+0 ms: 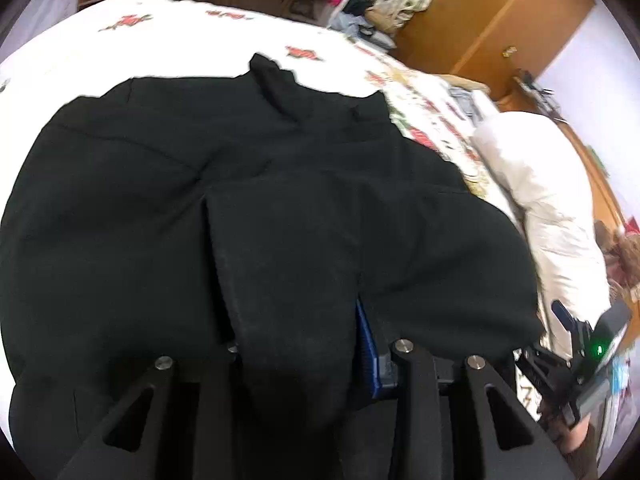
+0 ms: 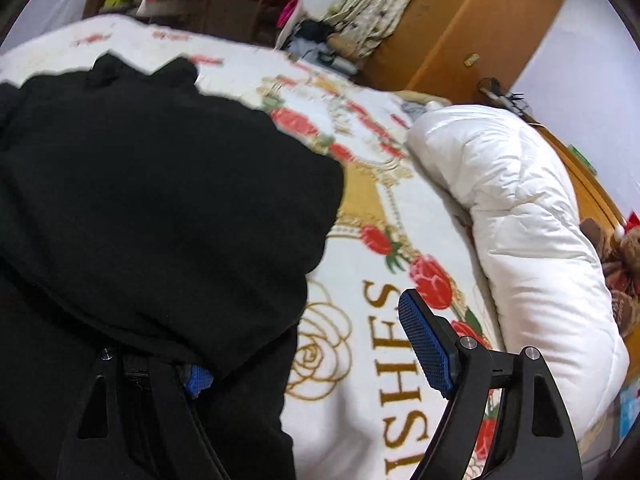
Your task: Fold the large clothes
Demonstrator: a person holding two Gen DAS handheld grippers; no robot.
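Jaws of left gripper (image 1: 298, 344) pinch black garment (image 1: 240, 200).

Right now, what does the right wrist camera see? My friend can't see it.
A big black garment lies on a white blanket with red roses. The right hand-held gripper is open, one blue pad bare, the other partly under the cloth. A puffy white duvet lies along the right.

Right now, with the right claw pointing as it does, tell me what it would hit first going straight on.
Probably the floral blanket on the bed: the open right claw has bare blanket between its fingers. The black garment drapes over its left finger; depth is unclear.
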